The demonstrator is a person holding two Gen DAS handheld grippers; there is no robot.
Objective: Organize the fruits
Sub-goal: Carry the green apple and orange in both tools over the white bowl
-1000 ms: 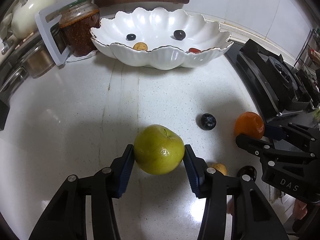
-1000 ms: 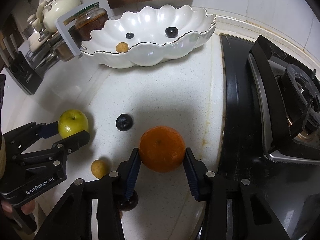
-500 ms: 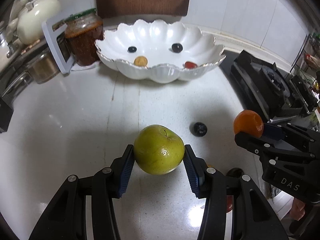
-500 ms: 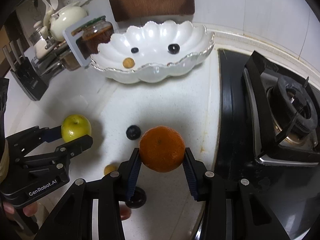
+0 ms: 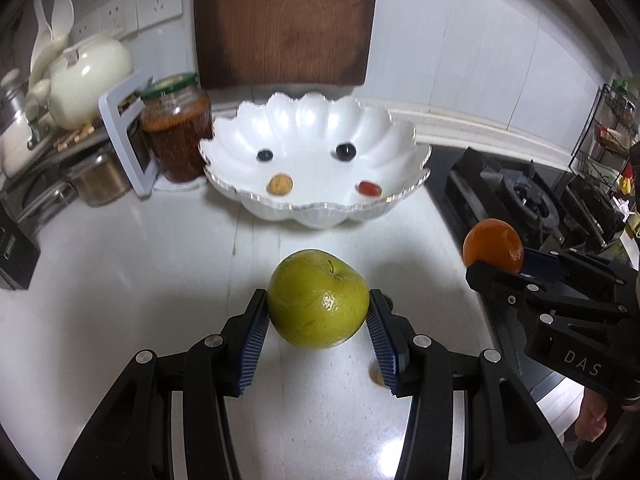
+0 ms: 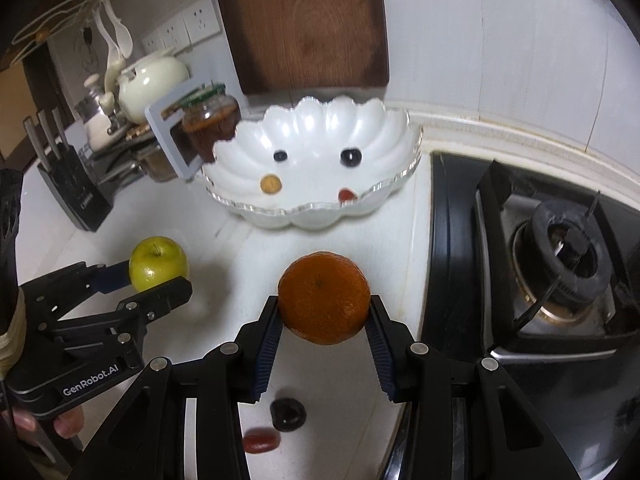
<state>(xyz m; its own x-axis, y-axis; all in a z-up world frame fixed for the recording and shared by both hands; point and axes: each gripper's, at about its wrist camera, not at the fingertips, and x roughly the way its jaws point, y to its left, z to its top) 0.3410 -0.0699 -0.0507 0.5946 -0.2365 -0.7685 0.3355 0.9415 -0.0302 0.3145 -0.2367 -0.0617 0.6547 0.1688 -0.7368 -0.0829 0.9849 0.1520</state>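
My left gripper (image 5: 318, 322) is shut on a green apple (image 5: 318, 298), held above the white counter. The right gripper (image 6: 324, 322) is shut on an orange (image 6: 324, 298), also lifted. Each shows in the other's view: the orange (image 5: 493, 244) at the right, the apple (image 6: 158, 262) at the left. Ahead stands a white scalloped bowl (image 5: 316, 128) (image 6: 316, 120) holding two dark berries, a small tan fruit (image 5: 279, 184) and a small red fruit (image 5: 369, 188). On the counter under the right gripper lie a dark fruit (image 6: 287, 412) and a red fruit (image 6: 261, 440).
A jar of red paste (image 5: 176, 136), a white teapot (image 5: 86, 80) and a rack crowd the back left. A wooden board (image 5: 284, 20) leans on the wall behind the bowl. A black gas stove (image 6: 560, 264) fills the right. A knife block (image 6: 72, 184) stands far left.
Both grippers have risen with their fruit and tilted up. The bowl now sits lower in view and the wall behind shows; the loose dark berry has slipped out of view.
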